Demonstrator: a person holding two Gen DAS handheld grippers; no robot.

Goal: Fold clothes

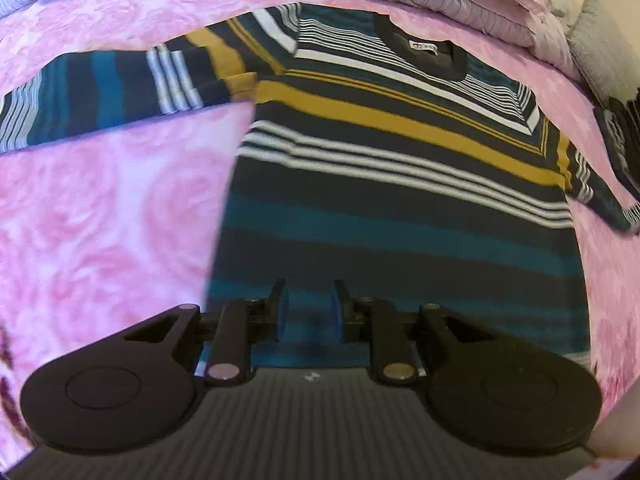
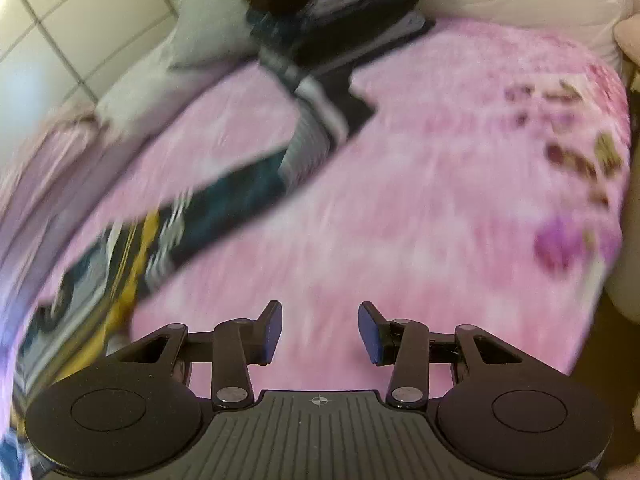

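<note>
Here, a striped sweater is seen spread flat on a pink bedspread, collar away from the left claw and hem nearest to it, presumably laid out so that folding can begin from a smooth shape. The left claw is held low over the hem, its blue pads narrowly parted with teal fabric visible between them; whether cloth is actually pinched cannot be told. One sleeve is stretched out ahead and to the left of that claw, the other ahead and to its right.

In the right wrist view, heavily blurred, the right claw is spread wide over bare bedspread and nothing is gripped. The sleeve is seen ahead and to its left, running up toward a stack of folded clothes far ahead, likely kept there as the pile for finished items. The right claw is judged to be positioned for reaching that sleeve, so a first fold is not yet made.
</note>
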